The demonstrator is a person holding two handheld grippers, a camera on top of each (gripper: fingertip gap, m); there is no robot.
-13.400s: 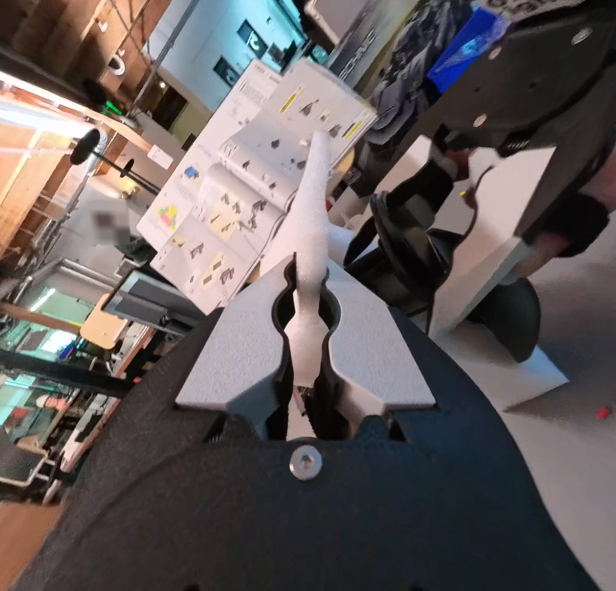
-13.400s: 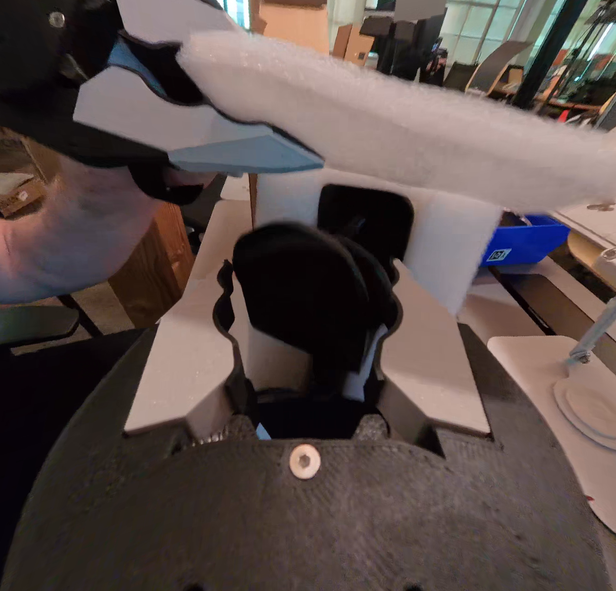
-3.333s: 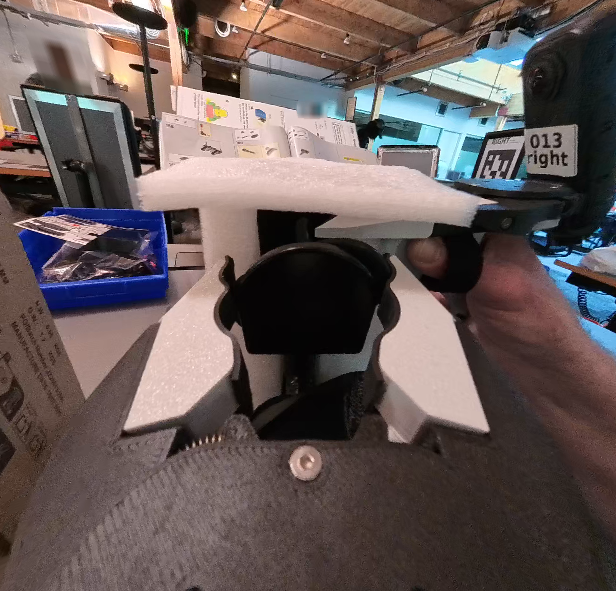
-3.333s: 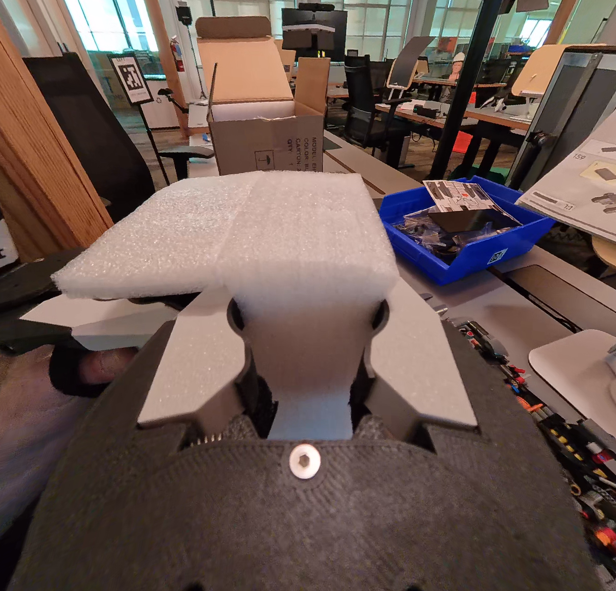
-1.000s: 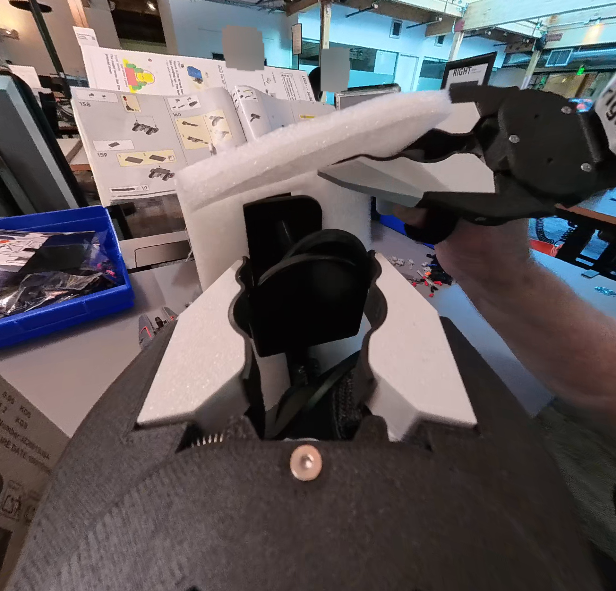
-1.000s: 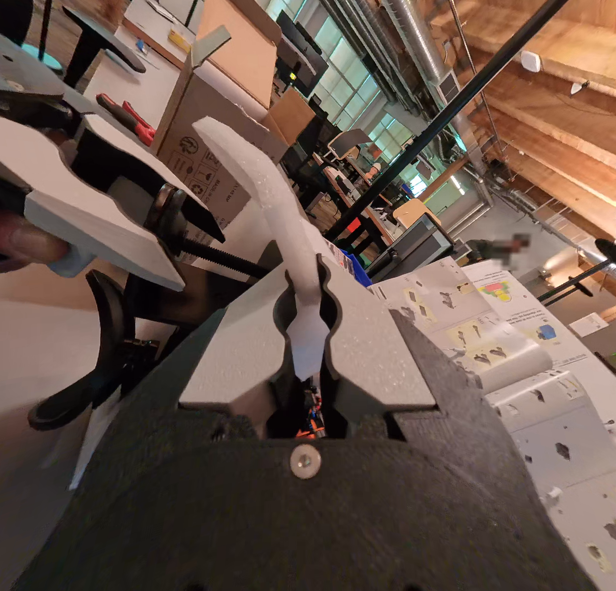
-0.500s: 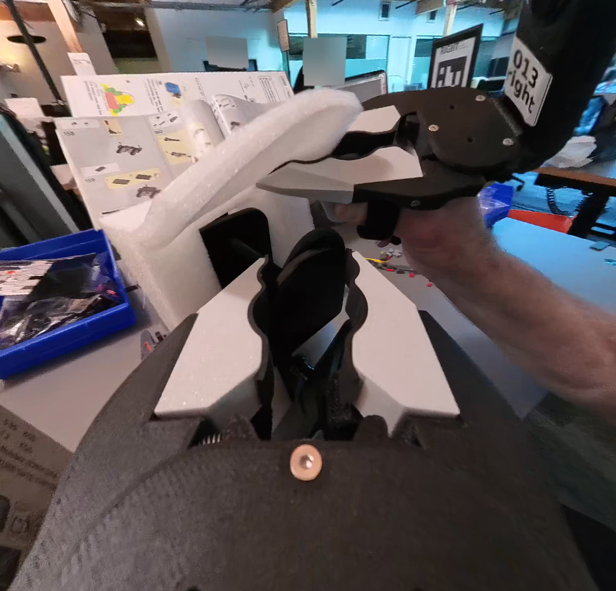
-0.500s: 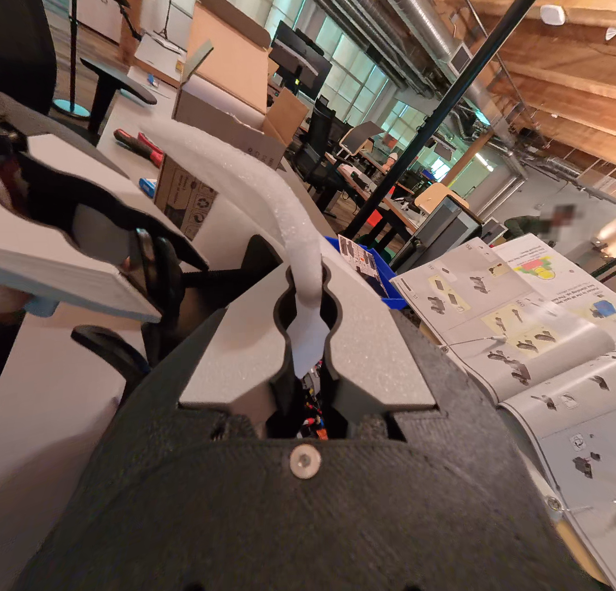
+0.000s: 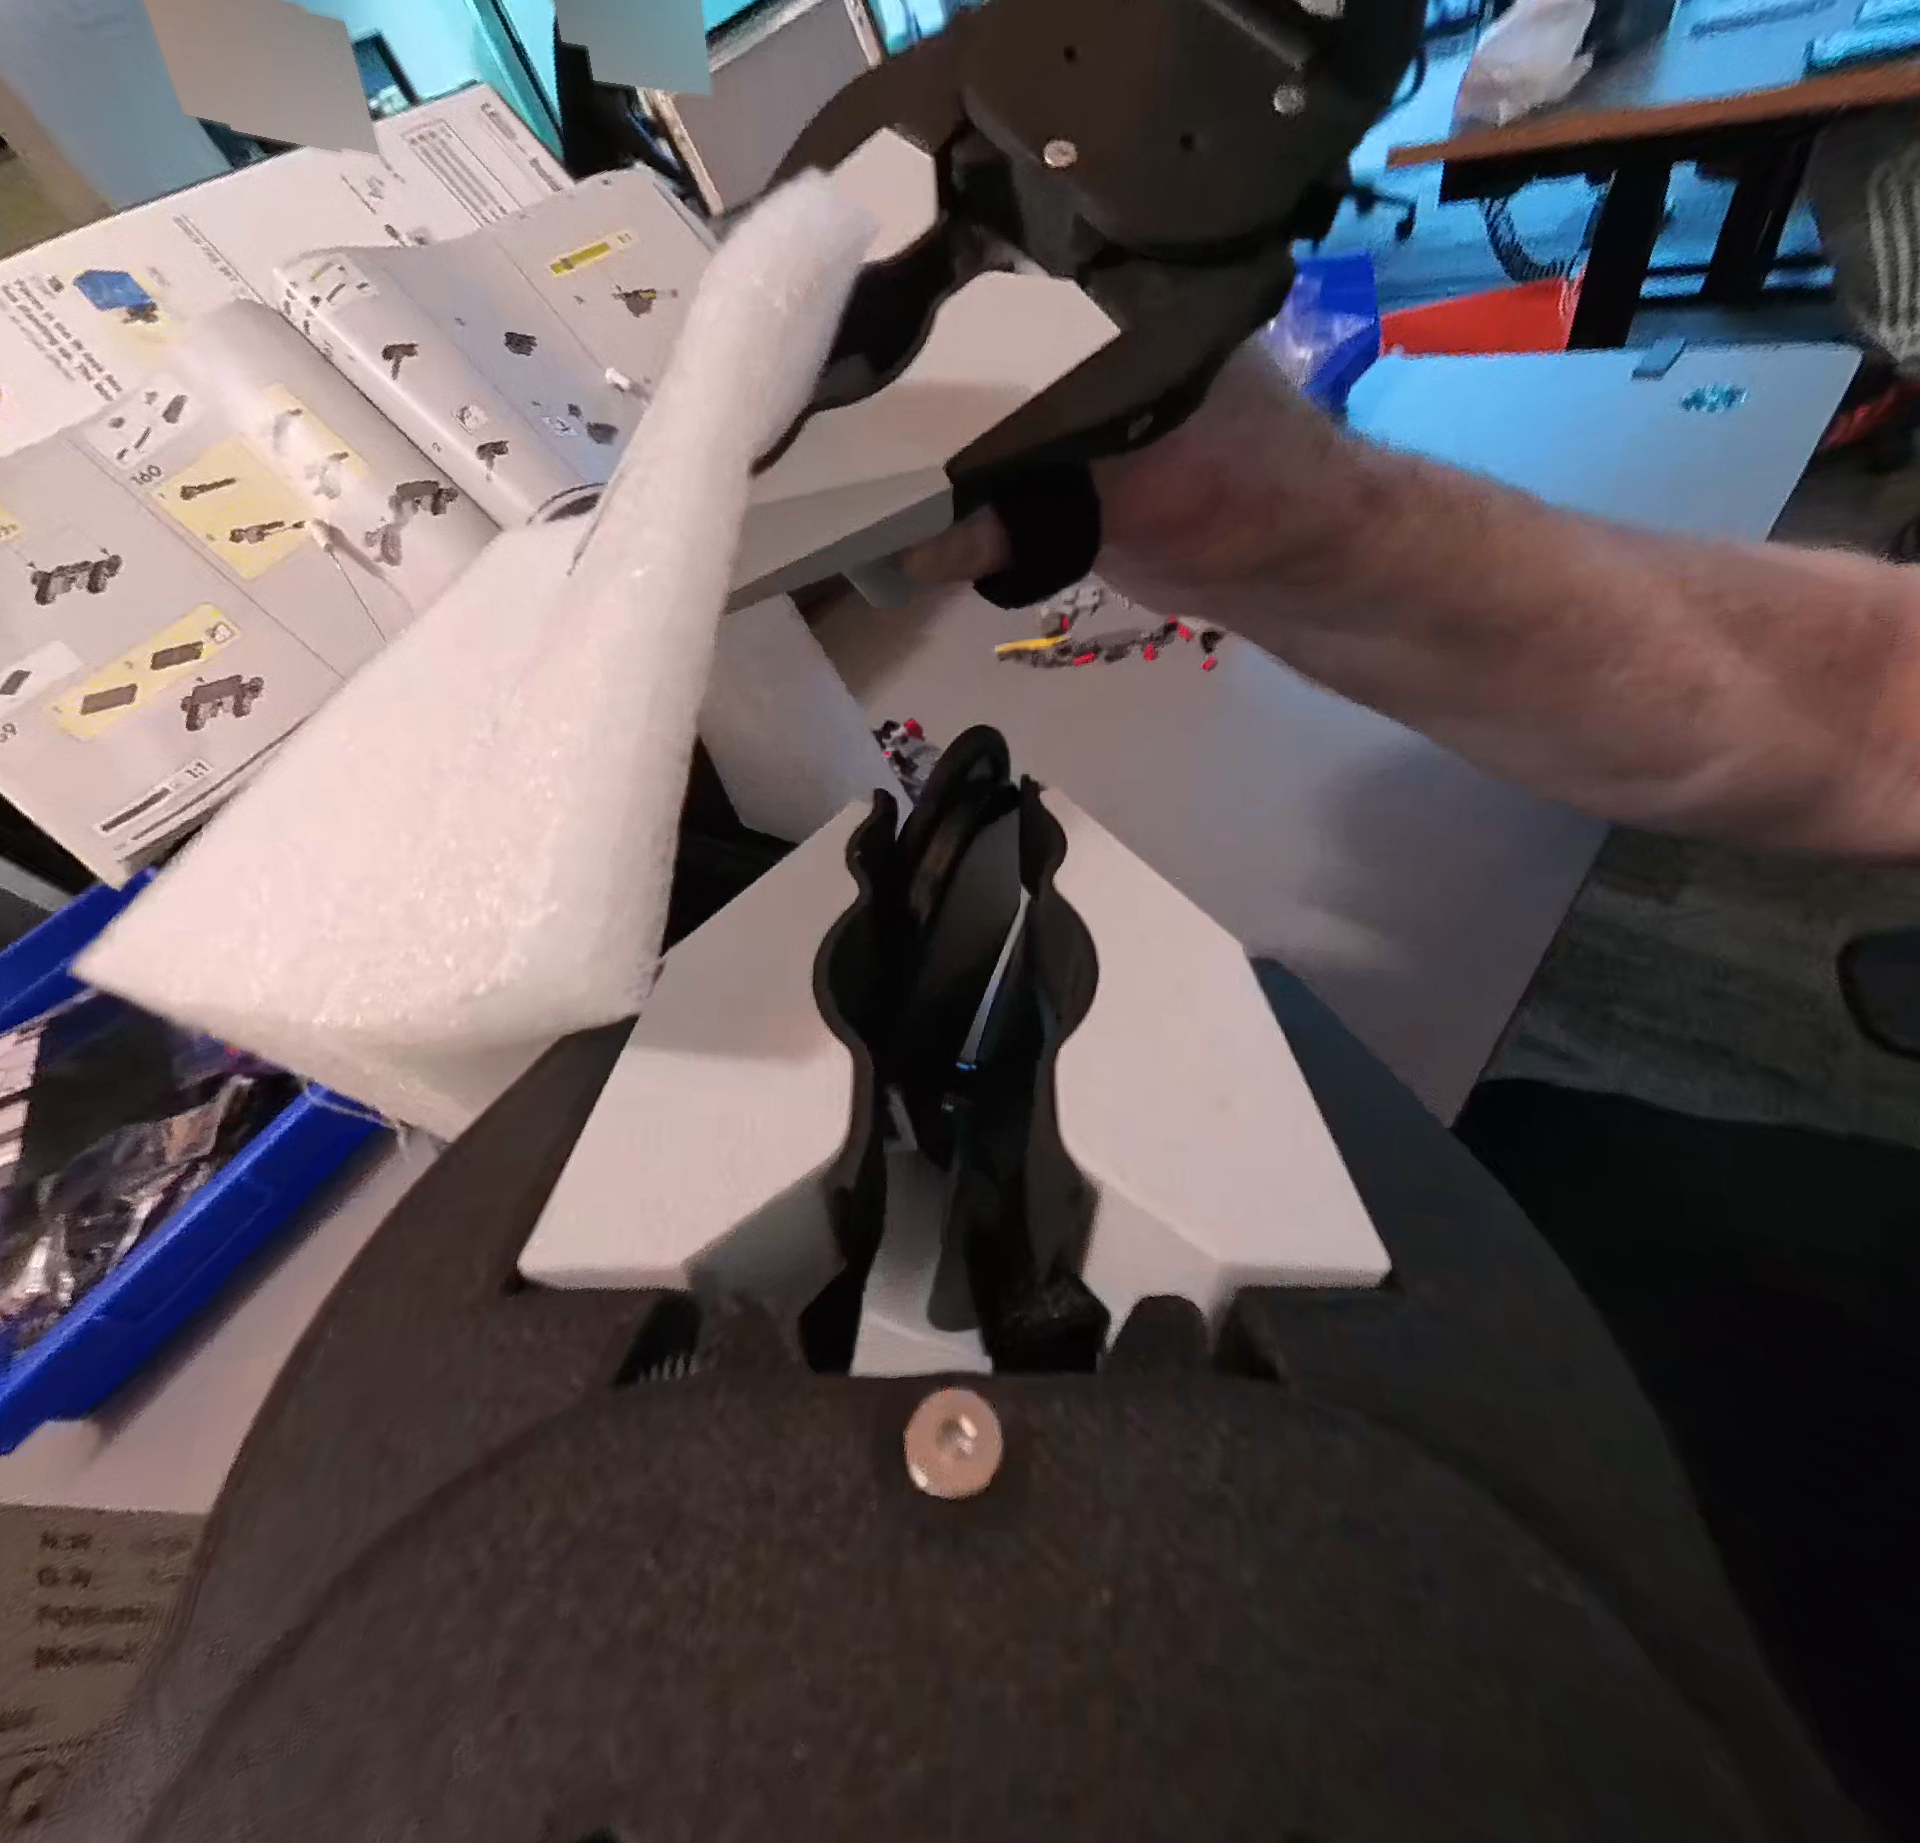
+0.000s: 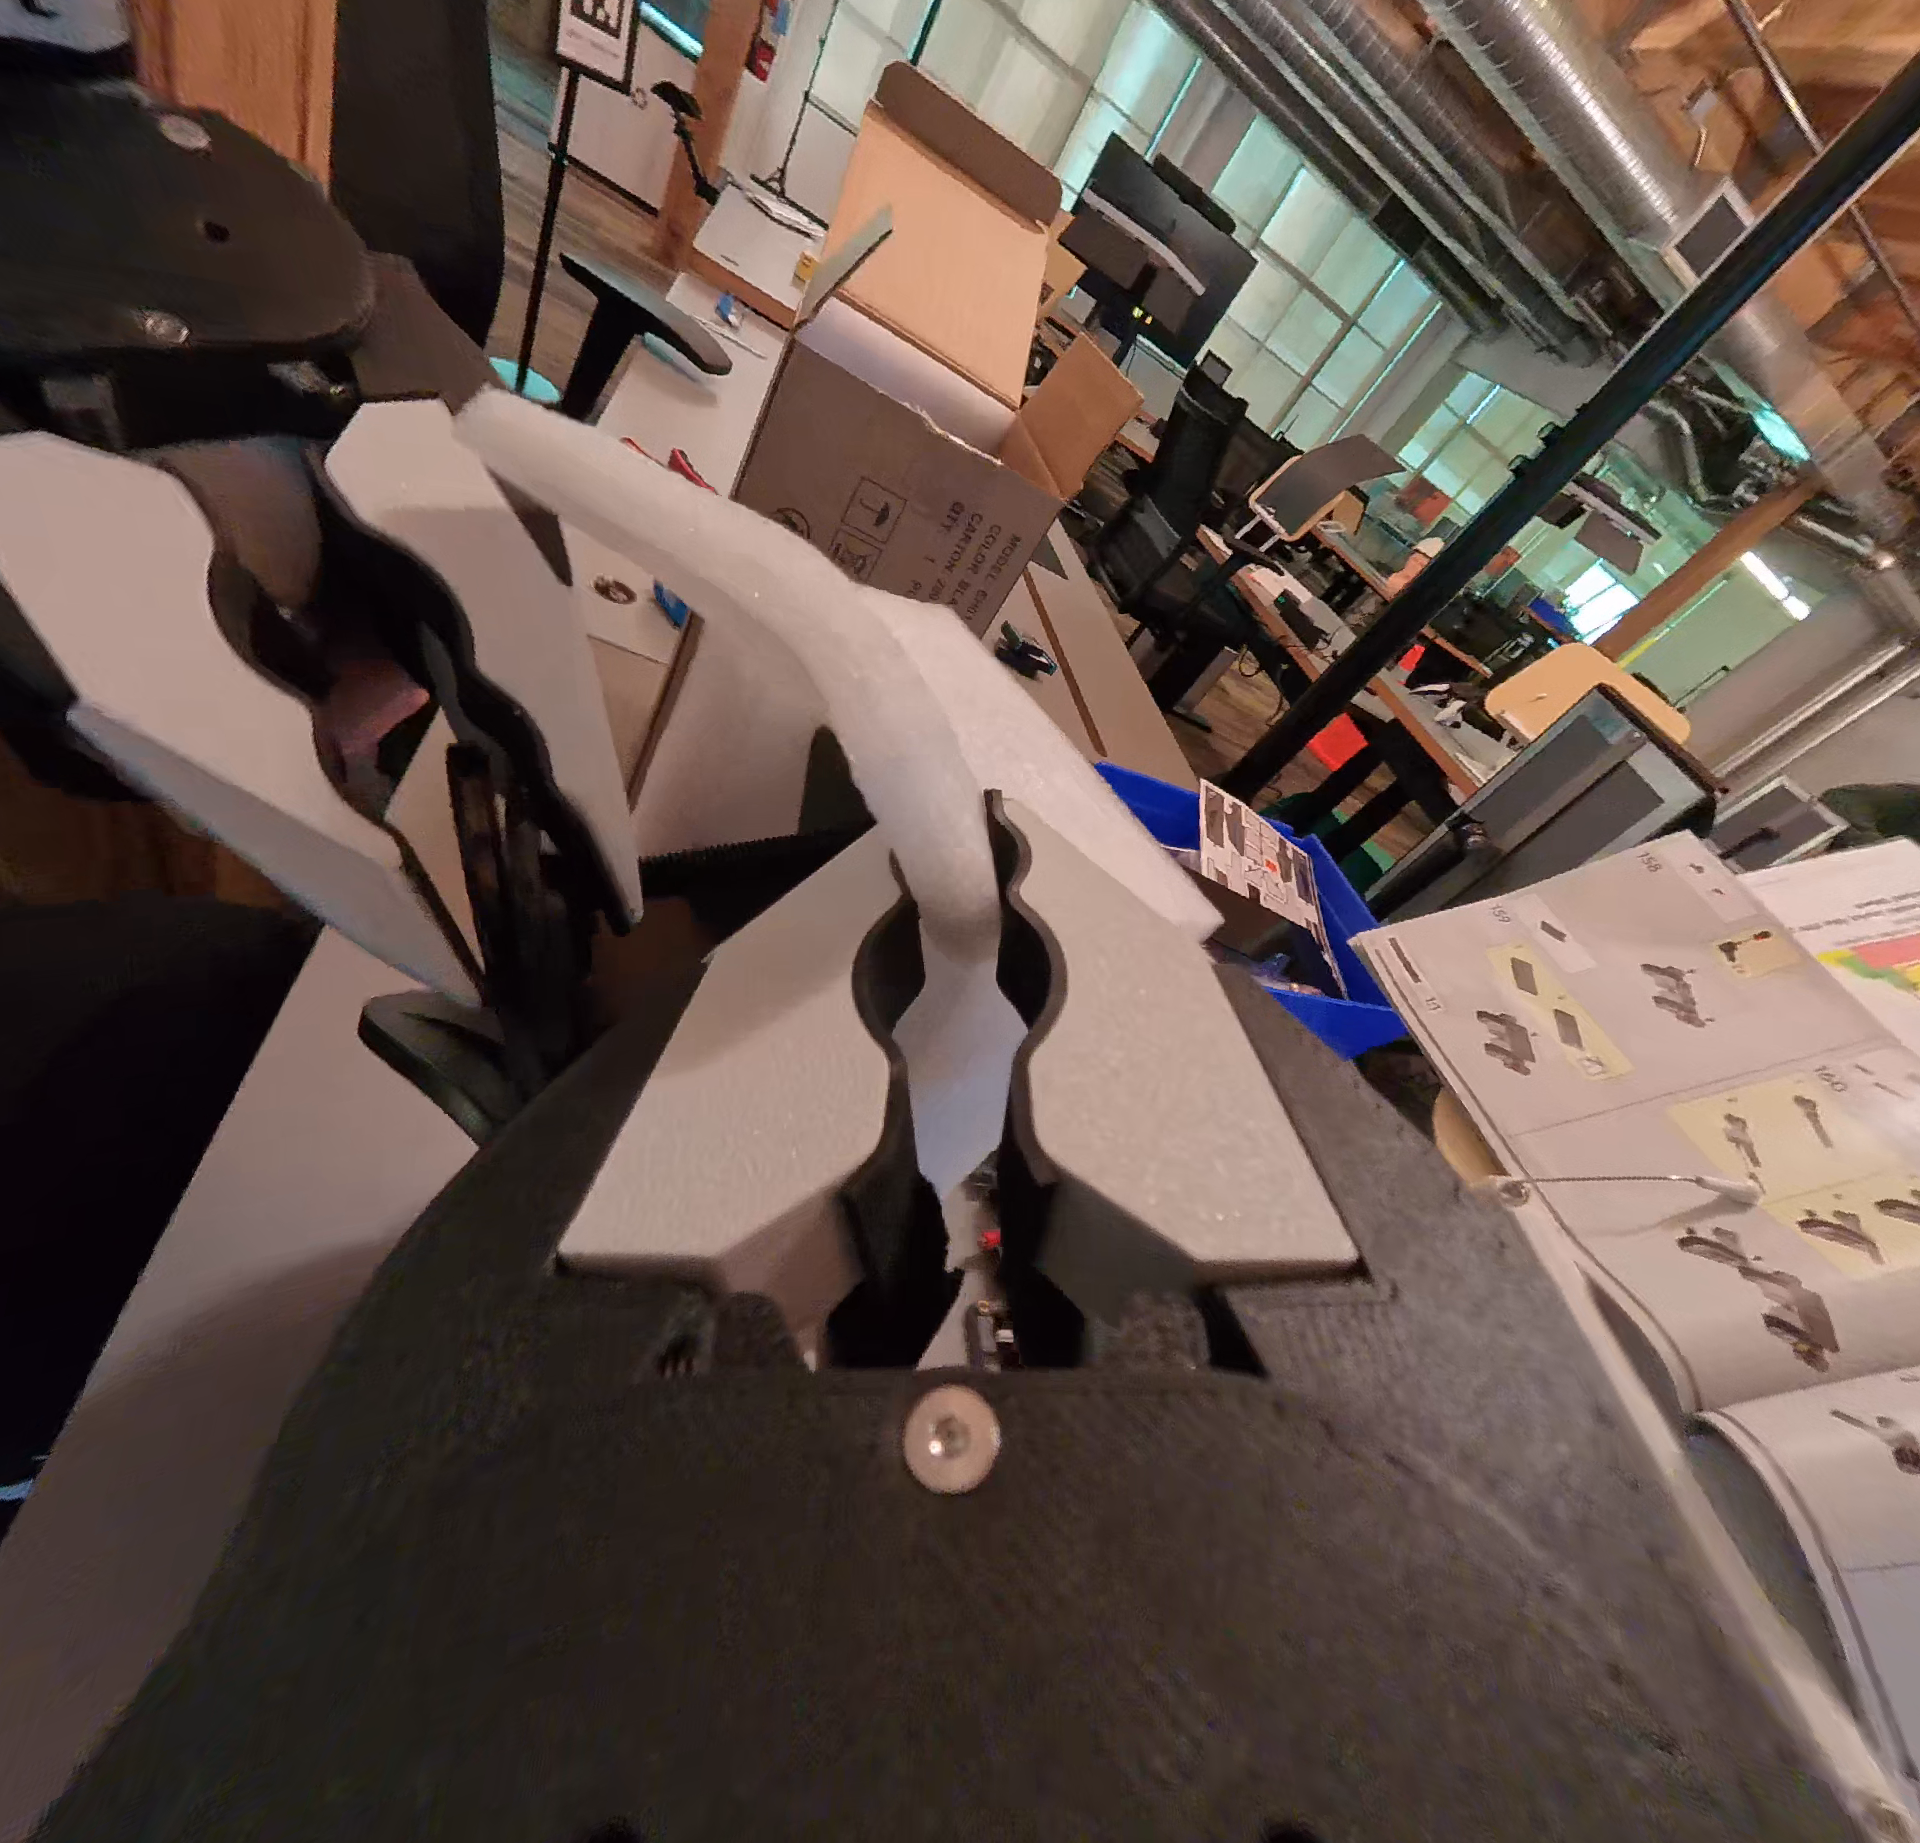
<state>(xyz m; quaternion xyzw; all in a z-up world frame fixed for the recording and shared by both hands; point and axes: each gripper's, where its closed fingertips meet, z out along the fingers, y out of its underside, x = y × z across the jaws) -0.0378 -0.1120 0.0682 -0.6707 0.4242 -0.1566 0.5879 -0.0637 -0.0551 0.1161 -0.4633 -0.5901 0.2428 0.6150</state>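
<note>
My left gripper (image 9: pixel 956 806) is shut on a black disc-shaped part (image 9: pixel 966 941), which stands edge-on between the fingers. My right gripper (image 10: pixel 951 837) is shut on a white foam sheet (image 10: pixel 790 609) that curves up and to the left. In the left wrist view the foam sheet (image 9: pixel 499 754) hangs down to the left from the right gripper (image 9: pixel 774 411), which a person's hand holds above and beyond my left fingers. In the right wrist view the left gripper (image 10: pixel 530 941) is at the left with the black part (image 10: pixel 499 858) between its fingers.
A blue bin (image 9: pixel 156 1253) of bagged parts sits at the left on the grey table (image 9: pixel 1351 754). An open instruction booklet (image 9: pixel 260 443) lies behind. Small loose pieces (image 9: pixel 1101 640) lie farther back. An open cardboard box (image 10: pixel 914 443) stands beyond the foam. A white foam block (image 9: pixel 779 702) stands behind the black part.
The left fingers have closed in on the black part, which has turned from face-on to edge-on. The right gripper has swung up and tilted, and the foam sheet has bent and slanted down to the left.
</note>
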